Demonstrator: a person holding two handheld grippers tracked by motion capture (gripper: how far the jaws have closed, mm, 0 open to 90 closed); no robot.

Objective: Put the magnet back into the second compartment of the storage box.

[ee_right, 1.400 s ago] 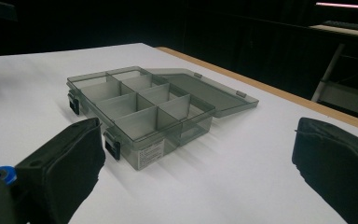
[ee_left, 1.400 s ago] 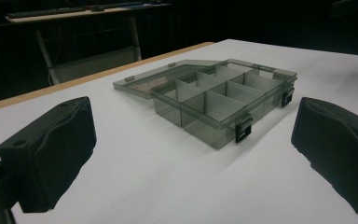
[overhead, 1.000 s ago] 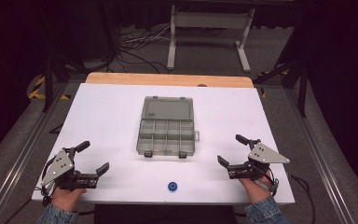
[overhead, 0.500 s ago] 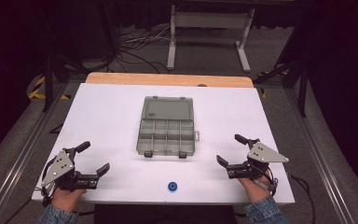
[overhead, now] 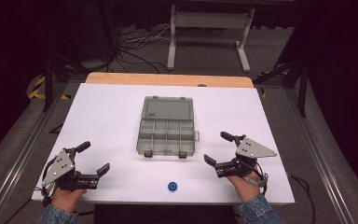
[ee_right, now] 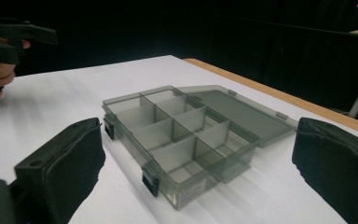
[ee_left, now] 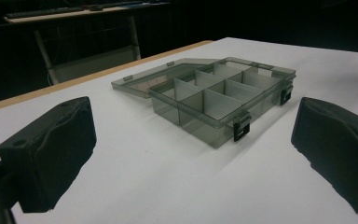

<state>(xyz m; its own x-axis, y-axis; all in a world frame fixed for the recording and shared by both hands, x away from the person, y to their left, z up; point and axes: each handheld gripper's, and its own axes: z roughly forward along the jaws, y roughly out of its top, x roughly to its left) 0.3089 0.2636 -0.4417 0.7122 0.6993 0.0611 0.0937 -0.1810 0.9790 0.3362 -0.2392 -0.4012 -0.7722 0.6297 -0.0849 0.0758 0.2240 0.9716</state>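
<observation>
Nothing has moved: both the left gripper [overhead: 93, 157] and right gripper [overhead: 218, 148] rest spread wide and empty, flanking the open box [overhead: 167, 131] on the table [overhead: 112, 107]; a blue cap [overhead: 172, 186] lies nearer the person.

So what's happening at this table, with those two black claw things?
A person sits at a white table holding a two-jaw gripper in each hand. The left gripper and the right gripper both rest near the table's front edge with jaws open, holding nothing. Between them lies a grey compartment box, its lid folded back flat and the compartments looking empty. A small blue round piece sits untouched by the front edge.
</observation>
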